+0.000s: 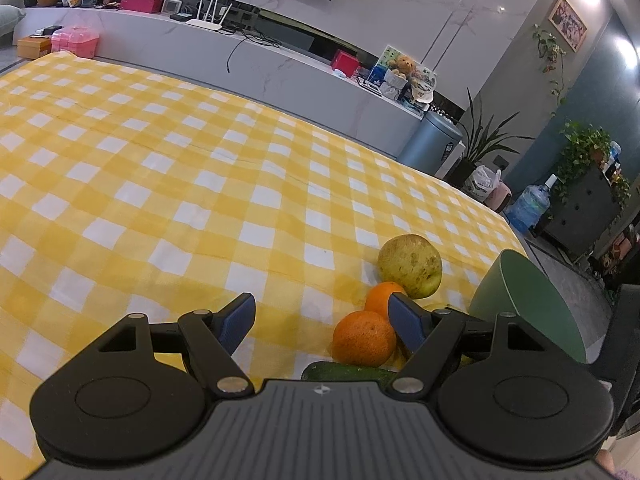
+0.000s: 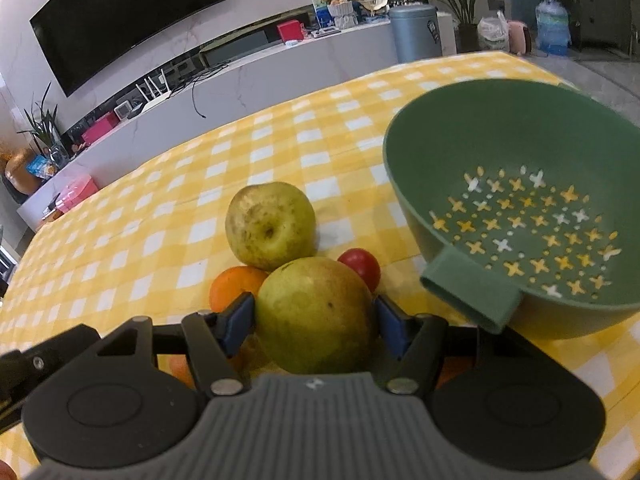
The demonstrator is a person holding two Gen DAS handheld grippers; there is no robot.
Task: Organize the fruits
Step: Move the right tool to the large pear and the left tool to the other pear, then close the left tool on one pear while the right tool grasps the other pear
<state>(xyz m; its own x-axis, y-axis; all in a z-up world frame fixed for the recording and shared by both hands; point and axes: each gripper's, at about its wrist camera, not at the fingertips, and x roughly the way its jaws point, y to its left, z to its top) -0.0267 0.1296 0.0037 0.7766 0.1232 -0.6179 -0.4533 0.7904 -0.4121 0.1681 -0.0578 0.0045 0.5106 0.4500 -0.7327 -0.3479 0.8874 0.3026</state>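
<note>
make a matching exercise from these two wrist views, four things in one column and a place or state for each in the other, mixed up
Things:
1. right gripper
2. left gripper
3. green colander
4. small red fruit

Places or states:
A. empty, star-shaped holes in its bottom
B. jaws apart, nothing between them
C. behind the big yellow-green fruit, partly hidden
D. pads against both sides of the big yellow-green fruit

Pairs: 1-D, 2-B, 3-A, 4-C

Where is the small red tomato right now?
In the right wrist view, the small red tomato sits on the yellow checked tablecloth, just behind the large yellow-green pear between the right gripper fingers, left of the green perforated bowl.
</note>
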